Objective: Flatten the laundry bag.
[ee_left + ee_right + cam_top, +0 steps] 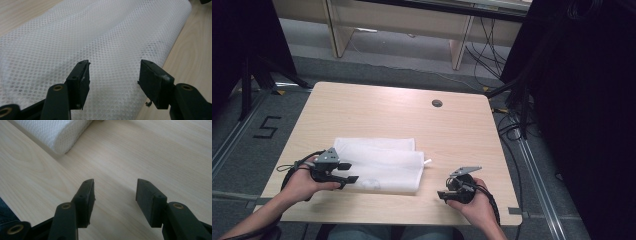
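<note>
On table [362, 107], mesh cloth [384, 167] lies under open left gripper [353, 173].

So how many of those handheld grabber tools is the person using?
2. The left gripper hovers over the folded white mesh bag's left end; the right gripper sits over bare table to the bag's right.

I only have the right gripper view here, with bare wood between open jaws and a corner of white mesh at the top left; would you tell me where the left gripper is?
Observer: The left gripper hangs over the near left part of the folded white mesh cloth, jaws open with only mesh under them.
Operator: Thanks, and how does the cloth lie?
Observer: It is folded, with an offset layer showing behind, on the near half of the wooden table.
Operator: And my gripper?
Observer: The right gripper is to the cloth's right, apart from it.
</note>
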{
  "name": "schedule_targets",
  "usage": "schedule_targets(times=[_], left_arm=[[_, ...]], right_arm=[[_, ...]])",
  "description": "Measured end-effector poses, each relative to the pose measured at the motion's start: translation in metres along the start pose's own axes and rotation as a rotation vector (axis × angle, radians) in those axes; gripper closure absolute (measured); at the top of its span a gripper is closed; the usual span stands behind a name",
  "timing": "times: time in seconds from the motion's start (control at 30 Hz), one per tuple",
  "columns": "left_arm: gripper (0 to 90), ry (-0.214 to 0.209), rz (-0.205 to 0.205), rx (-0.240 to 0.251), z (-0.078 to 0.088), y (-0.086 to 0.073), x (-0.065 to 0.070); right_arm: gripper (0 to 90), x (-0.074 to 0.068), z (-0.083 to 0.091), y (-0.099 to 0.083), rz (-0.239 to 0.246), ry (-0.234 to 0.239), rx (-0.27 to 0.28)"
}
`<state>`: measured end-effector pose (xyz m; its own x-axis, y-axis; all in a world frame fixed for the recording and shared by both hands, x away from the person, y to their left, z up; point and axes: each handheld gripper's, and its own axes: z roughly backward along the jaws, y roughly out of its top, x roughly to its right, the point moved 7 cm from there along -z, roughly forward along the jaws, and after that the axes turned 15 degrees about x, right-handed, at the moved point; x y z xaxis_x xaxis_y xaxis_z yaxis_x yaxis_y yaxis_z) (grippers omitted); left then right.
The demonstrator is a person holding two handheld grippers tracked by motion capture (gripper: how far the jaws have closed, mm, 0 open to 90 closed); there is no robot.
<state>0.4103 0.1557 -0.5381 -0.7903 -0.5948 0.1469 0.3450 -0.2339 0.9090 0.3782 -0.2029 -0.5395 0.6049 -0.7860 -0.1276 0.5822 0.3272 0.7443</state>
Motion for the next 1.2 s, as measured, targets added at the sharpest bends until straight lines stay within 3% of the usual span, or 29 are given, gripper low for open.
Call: schedule_targets(times=[0.07,0.1,0.23,0.27,0.3,0.33,0.4,0.43,0.5,0.57,0.6,0.63,0.67,0.7,0.73,0.77,0.8,0.87,1.0,1.1,1.13,1.17,1.2], left_arm=[[42.9,-0.014,-0.004,0.005,0.000,0.001,0.002],[43.3,-0.013,0.024,0.002,-0.001,0.001,0.005],[48.5,-0.033,0.039,0.003,-0.003,0.003,0.011],[50.0,-0.036,0.039,0.007,-0.004,0.004,0.013],[51.9,-0.037,0.040,0.004,-0.004,0.004,0.014],[57.6,-0.048,0.029,-0.001,-0.005,0.005,0.019],[59.8,-0.053,0.020,-0.011,-0.006,0.005,0.020],[63.2,-0.061,0.023,-0.017,-0.006,0.004,0.024],[71.1,-0.080,-0.031,-0.058,-0.008,0.002,0.031],[73.3,-0.084,-0.049,-0.067,-0.008,0.001,0.035],[77.4,-0.094,-0.083,-0.079,-0.009,0.000,0.038],[79.6,-0.094,-0.083,-0.079,-0.009,0.000,0.038],[83.5,-0.088,-0.110,-0.083,-0.009,0.000,0.040],[85.6,-0.088,-0.110,-0.083,-0.009,0.000,0.040],[88.2,-0.077,-0.155,-0.105,-0.007,0.001,0.037],[88.2,-0.063,-0.148,-0.103,-0.006,0.002,0.039],[89.3,-0.056,-0.171,-0.119,-0.003,0.003,0.038],[89.5,-0.042,-0.163,-0.120,0.002,0.005,0.037],[89.5,0.014,-0.132,-0.139,0.019,0.005,0.022],[89.5,0.062,-0.065,-0.136,0.025,0.004,0.007],[89.4,0.082,-0.020,-0.140,0.027,0.004,0.001],[89.2,0.082,-0.020,-0.140,0.027,0.004,0.001],[89.2,0.100,0.007,-0.142,0.029,0.002,-0.003]], right_arm=[[50.2,0.000,-0.001,0.000,0.001,-0.002,0.001],[50.2,-0.001,0.000,0.000,0.003,-0.002,-0.001],[51.5,0.000,-0.001,-0.001,0.012,-0.001,-0.004],[52.1,0.001,-0.002,-0.001,0.027,-0.001,0.000],[52.8,0.000,-0.004,0.000,0.007,0.001,0.023],[54.2,0.000,-0.003,0.001,0.024,-0.003,0.003],[54.7,-0.001,-0.002,0.002,0.031,0.000,-0.004],[55.7,-0.001,-0.004,0.003,0.036,-0.004,0.016],[58.7,-0.005,-0.002,0.010,0.050,-0.014,0.003],[60.7,-0.007,-0.004,0.013,0.053,-0.015,0.020],[64.2,-0.011,-0.003,0.021,0.092,-0.023,0.016],[64.2,-0.011,-0.003,0.021,0.092,-0.023,0.016],[74.4,-0.015,-0.003,0.027,0.115,-0.020,0.010],[74.4,-0.015,-0.003,0.027,0.115,-0.020,0.010],[79.7,-0.020,-0.002,0.030,0.106,-0.025,-0.012],[79.7,-0.020,-0.002,0.030,0.106,-0.025,-0.012],[83.1,-0.021,-0.003,0.031,0.122,-0.026,-0.017],[86.7,-0.028,-0.004,0.030,0.095,-0.012,-0.038],[88.4,-0.029,-0.011,0.026,0.125,-0.003,-0.057],[88.9,-0.028,-0.011,0.026,0.101,-0.007,-0.067],[89.2,-0.025,-0.012,0.029,0.109,-0.017,-0.051],[89.2,-0.025,-0.012,0.029,0.109,-0.017,-0.051],[89.3,-0.025,-0.011,0.029,0.104,-0.022,-0.058]])
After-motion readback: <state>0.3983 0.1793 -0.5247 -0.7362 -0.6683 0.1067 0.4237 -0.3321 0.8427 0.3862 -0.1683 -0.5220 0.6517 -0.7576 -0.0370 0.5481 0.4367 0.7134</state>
